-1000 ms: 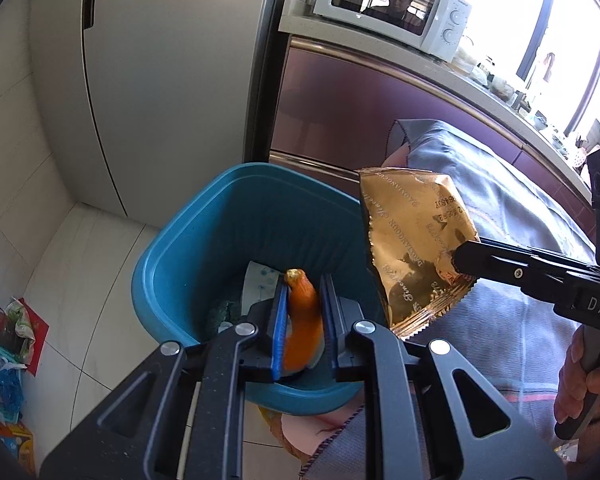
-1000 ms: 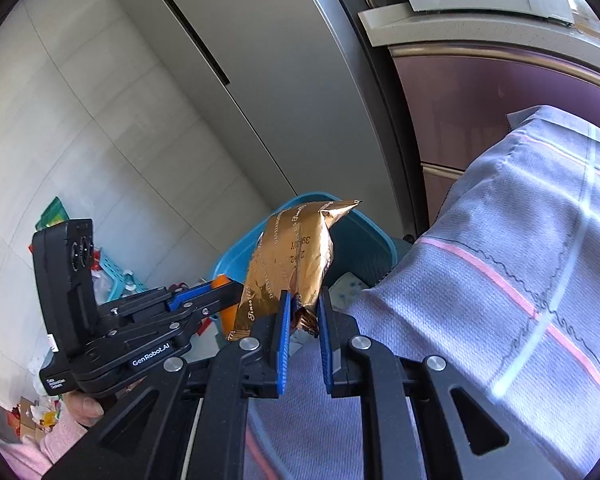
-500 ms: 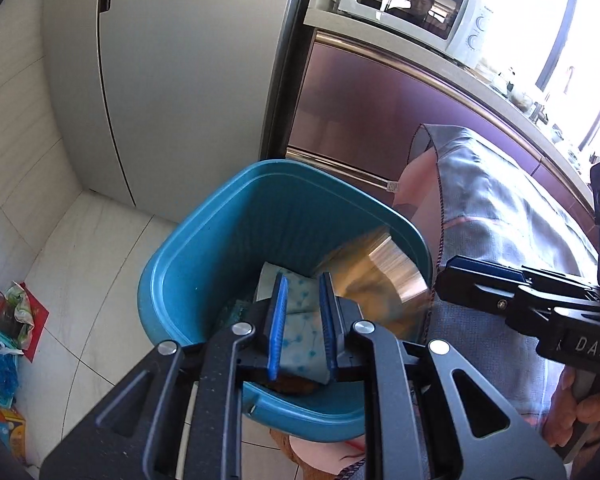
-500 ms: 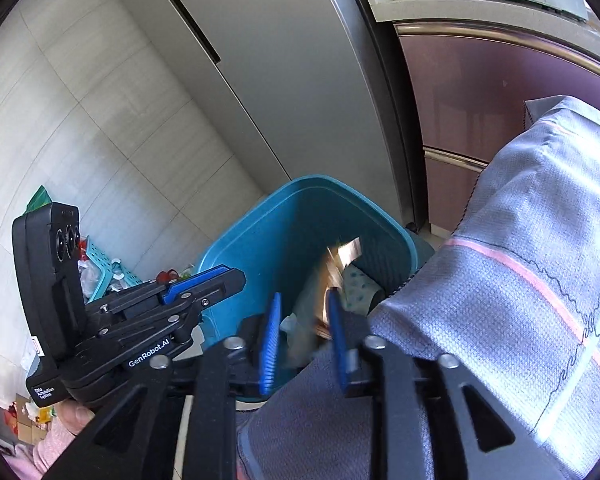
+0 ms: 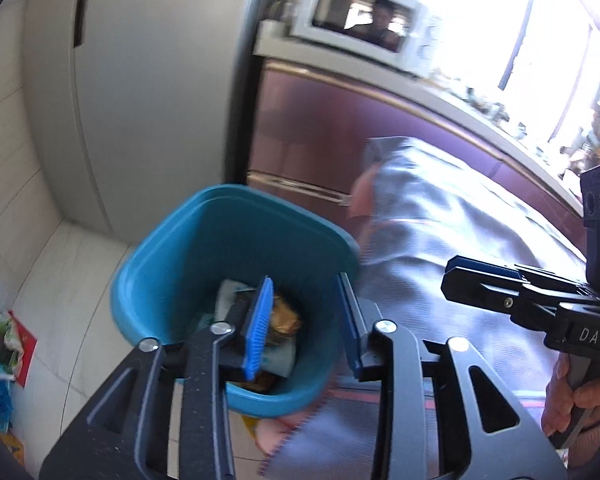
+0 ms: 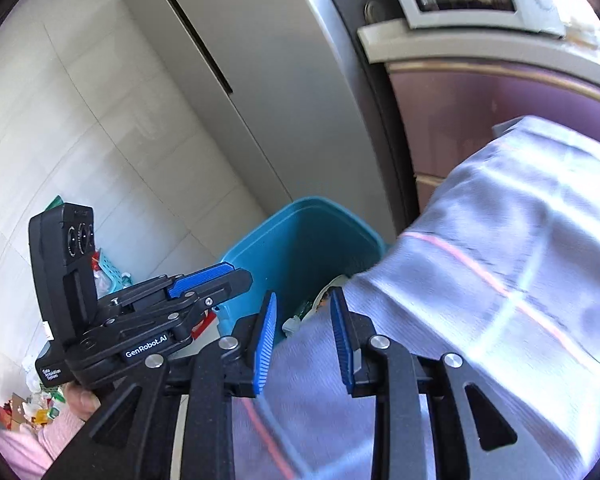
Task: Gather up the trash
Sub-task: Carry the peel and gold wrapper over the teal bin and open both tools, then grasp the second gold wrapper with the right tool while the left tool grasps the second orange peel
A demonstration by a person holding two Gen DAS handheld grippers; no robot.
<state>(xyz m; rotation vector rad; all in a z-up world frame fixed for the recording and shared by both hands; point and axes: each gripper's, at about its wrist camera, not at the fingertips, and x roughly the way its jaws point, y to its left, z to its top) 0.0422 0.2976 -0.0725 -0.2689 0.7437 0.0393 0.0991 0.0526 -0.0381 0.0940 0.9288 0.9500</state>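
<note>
So both pieces of trash look dropped, and both grippers are empty over the bin.

Biggest thing first: the teal plastic bin with rounded corners [image 5: 236, 248] on the pale tile floor already has a crinkly gold foil snack wrapper [image 5: 286, 316] lying in it on top of some whitish paper scraps. I'd say this round is done and what's left is any trash outside the bin. The left gripper [image 5: 304, 320] has just been opening, jaws apart with nothing between them, right above the bin's mouth. The right gripper [image 6: 302, 340] has its jaws apart too, empty, over the grey checked cloth [image 6: 500, 280] beside the bin. The left view shows the wrapper; the right view doesn't, but shows a colourful litter pile [image 6: 36, 404] on the floor.
</note>
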